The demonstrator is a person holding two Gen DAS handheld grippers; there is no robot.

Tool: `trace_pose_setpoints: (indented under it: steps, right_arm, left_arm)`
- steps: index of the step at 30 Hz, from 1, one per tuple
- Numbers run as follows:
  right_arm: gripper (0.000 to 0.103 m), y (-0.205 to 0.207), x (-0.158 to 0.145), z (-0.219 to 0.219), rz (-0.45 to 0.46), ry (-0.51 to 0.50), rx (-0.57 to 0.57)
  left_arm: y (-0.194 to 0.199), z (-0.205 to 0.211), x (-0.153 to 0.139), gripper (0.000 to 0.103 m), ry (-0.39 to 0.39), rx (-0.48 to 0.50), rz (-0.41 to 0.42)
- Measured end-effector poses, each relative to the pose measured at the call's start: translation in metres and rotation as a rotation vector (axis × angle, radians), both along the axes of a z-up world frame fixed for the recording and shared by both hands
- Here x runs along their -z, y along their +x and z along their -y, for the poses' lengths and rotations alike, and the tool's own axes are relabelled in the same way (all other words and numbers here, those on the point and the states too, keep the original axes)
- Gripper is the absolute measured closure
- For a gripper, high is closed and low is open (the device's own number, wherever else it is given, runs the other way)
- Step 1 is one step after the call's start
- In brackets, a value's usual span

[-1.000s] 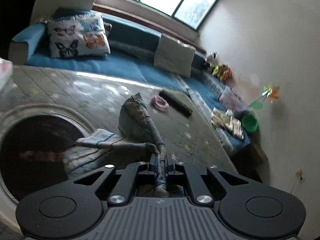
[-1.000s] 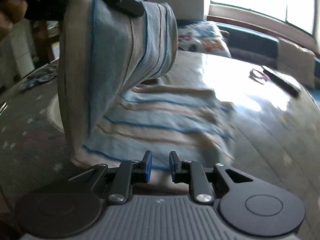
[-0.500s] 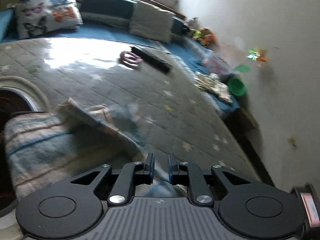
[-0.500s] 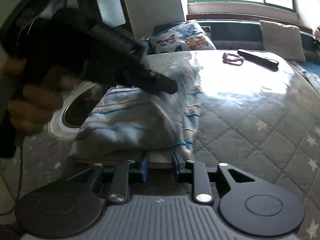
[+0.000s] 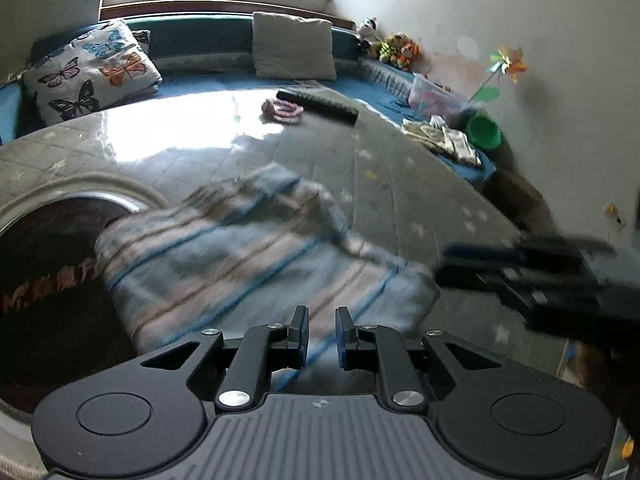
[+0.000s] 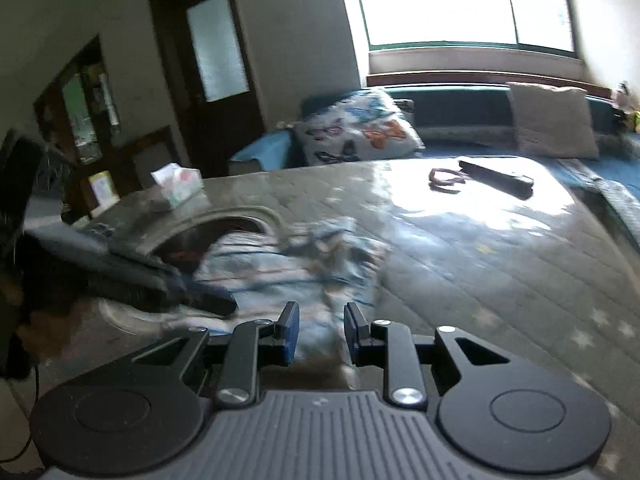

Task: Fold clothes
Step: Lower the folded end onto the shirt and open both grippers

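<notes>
A home living room: window seat, butterfly pillow, quilted table

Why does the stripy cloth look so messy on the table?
The striped garment lies rumpled, not squared up: one end hangs over the round opening in the quilted table cover, and a fold is bunched crookedly on top.

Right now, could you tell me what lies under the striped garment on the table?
The striped garment covers the quilted table cover and overlaps the round opening's edge. What lies beneath the cloth is hidden.
</notes>
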State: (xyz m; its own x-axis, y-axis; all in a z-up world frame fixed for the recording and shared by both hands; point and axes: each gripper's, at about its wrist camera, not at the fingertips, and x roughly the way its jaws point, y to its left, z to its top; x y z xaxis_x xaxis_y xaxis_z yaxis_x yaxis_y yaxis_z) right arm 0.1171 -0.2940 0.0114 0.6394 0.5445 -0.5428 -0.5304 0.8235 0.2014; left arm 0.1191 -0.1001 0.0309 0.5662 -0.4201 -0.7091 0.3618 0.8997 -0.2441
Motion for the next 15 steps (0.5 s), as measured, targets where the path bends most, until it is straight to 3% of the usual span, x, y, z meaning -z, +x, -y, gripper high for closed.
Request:
trace_pose_setpoints:
  steps: [4,9,12,15]
  right_arm:
    - [0.079,0.010,0.019,-0.022,-0.013,-0.045,-0.048]
    - [0.081,0.024,0.045,-0.011,-0.112,-0.045,0.010]
    - [0.082,0.023,0.042,-0.006,-0.124,-0.026,0.017]
    - [0.080,0.018,0.032,-0.012,-0.079,-0.049,0.003]
  left_arm:
    - [-0.014,-0.003,0.010,0.088,0.045,0.035,0.006]
    - [-0.027,-0.019,0.025,0.088,0.083,0.028,-0.013]
    - [-0.039,-0.030,0.024,0.088,0.102,0.024,-0.001]
    - [-0.054,-0.035,0.018,0.086,0.125,0.035,0.032]
